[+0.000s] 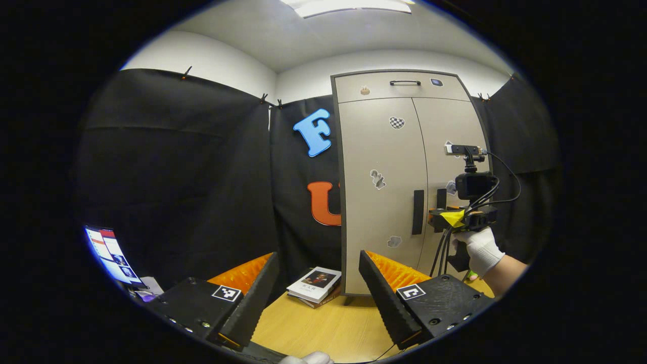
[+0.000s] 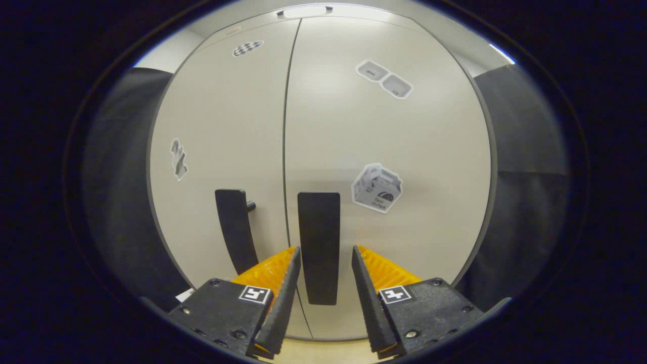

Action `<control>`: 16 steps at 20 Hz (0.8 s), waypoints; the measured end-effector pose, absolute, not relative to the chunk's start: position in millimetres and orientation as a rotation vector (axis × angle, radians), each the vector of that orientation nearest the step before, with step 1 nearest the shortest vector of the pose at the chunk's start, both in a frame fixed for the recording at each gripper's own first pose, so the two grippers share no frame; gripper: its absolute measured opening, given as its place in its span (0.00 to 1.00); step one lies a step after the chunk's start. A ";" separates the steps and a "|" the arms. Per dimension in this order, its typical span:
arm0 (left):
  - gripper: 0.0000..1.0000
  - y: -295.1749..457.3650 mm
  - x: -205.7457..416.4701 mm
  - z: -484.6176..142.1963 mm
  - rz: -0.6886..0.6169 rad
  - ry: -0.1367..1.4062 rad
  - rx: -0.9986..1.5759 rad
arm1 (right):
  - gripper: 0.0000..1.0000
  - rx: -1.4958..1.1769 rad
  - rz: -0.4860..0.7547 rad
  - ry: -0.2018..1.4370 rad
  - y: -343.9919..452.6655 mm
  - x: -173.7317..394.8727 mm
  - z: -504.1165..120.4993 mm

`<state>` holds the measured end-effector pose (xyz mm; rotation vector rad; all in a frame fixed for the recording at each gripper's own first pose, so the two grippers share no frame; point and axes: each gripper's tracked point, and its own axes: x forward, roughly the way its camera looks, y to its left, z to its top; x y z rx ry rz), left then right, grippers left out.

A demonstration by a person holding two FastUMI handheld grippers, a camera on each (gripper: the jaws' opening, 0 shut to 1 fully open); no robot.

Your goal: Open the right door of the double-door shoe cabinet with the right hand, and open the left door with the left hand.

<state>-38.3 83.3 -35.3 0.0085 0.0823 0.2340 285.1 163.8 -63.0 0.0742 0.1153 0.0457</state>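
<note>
The beige double-door shoe cabinet (image 1: 384,151) stands on the table with both doors shut. Its black left door handle (image 1: 418,212) and right door handle (image 1: 441,198) sit side by side at the centre seam. My right gripper (image 1: 438,216), held by a white-gloved hand (image 1: 480,250), is up against the right handle. In the right gripper view that right door handle (image 2: 318,247) stands between the fingers of my open right gripper (image 2: 325,250), with the left door handle (image 2: 235,230) just to its left. My left gripper (image 1: 318,255) is open, well back from the cabinet, holding nothing.
A stack of books (image 1: 314,285) lies on the wooden table (image 1: 323,328) by the cabinet's left foot. A lit screen (image 1: 108,253) stands at the far left. A top drawer with a handle (image 1: 405,82) sits above the doors. Stickers dot the doors.
</note>
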 end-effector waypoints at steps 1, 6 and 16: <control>0.96 84.0 -38.1 -36.6 0.234 0.084 0.006 | 0.58 0.072 0.042 0.120 163.0 288.0 -64.4; 0.96 82.5 -37.6 -36.9 0.224 0.088 -0.009 | 0.36 0.058 0.022 0.129 167.0 287.6 -65.3; 0.96 80.6 -36.9 -35.6 0.201 0.071 -0.011 | 0.22 0.055 0.120 0.132 161.7 274.4 -65.7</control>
